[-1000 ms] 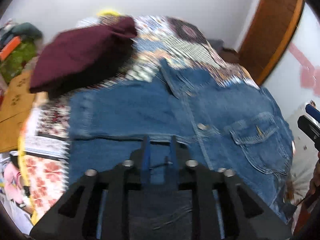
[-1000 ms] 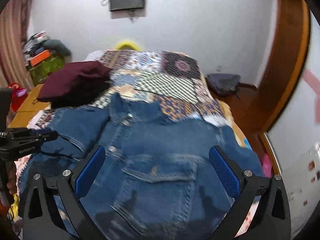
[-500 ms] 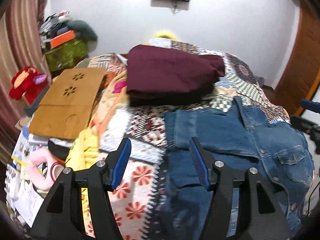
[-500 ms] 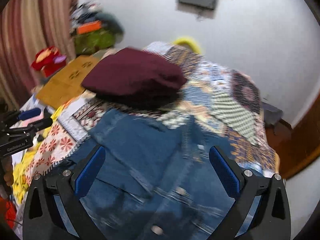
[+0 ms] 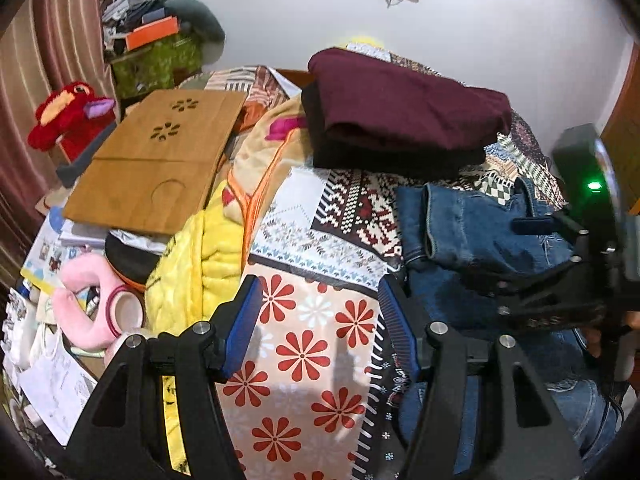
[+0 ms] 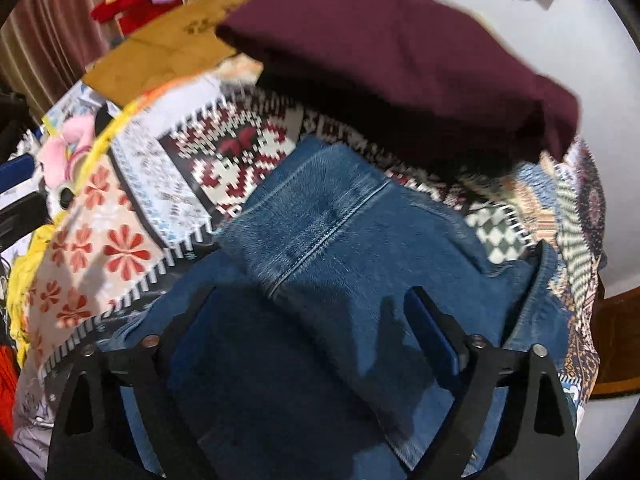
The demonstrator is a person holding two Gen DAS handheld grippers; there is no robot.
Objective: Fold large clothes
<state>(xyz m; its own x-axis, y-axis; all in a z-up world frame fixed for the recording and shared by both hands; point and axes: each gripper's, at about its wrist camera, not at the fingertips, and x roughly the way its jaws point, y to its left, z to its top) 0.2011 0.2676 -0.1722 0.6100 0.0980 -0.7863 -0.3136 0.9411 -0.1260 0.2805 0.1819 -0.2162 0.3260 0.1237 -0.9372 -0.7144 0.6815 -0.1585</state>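
A blue denim jacket [image 5: 472,232] lies on the patchwork bedspread [image 5: 312,344], with its left sleeve folded in over the body. My left gripper [image 5: 320,320] hangs open over the flowered patch just left of the jacket, with nothing between its blue pads. In the right wrist view, my right gripper [image 6: 312,296] points steeply down over the folded denim [image 6: 320,232]. Its jaws are closing with cloth lying between them, and the pads do not press on it. The right gripper [image 5: 560,280] also shows in the left wrist view, low over the jacket.
A folded maroon garment [image 5: 400,112] lies on the bed behind the jacket. Left of the bed are a wooden board [image 5: 160,160], a red plush toy [image 5: 68,116], a yellow blanket [image 5: 192,264], a pink cushion [image 5: 80,300] and papers. A white wall stands behind.
My left gripper opened and swung left, off the jacket and over the flowered quilt. My right gripper sank close onto the jacket's left side and its jaws narrowed.
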